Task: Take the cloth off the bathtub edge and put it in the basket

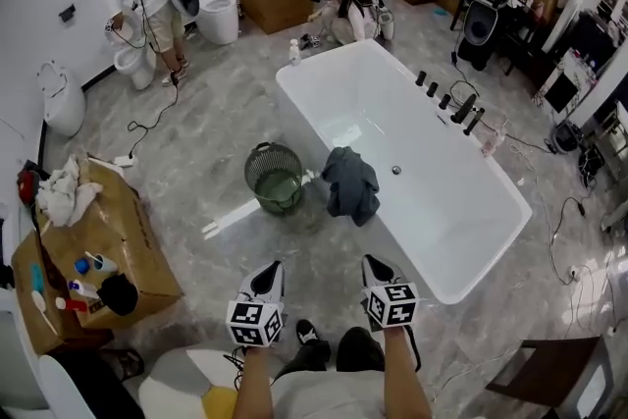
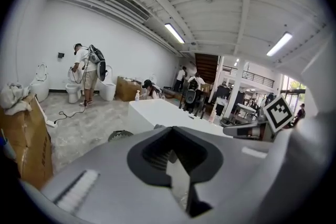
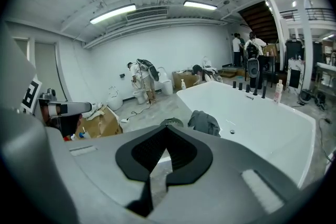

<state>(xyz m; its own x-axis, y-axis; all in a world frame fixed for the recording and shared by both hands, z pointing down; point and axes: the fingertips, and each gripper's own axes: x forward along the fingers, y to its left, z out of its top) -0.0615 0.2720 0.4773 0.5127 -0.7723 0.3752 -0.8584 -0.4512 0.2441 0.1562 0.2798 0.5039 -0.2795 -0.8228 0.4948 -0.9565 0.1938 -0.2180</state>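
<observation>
Grey marbled floor (image 1: 216,123) carries a white bathtub (image 1: 442,201). The dark cloth (image 1: 351,183) is draped over its long rim, its length crossing the rim and hanging down the outer side, just beside the green basket (image 1: 274,178). The left tool (image 1: 261,285) and the right tool (image 1: 383,278) are both closed and empty, well apart from the cloth.

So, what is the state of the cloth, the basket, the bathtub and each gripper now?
bathtub: empty, no water seen.
cloth: draped over the bathtub edge, untouched.
basket: upright on the floor beside the bathtub, no cloth inside.
left gripper: shut, holding nothing, short of the cloth.
right gripper: shut, holding nothing, short of the cloth.
</observation>
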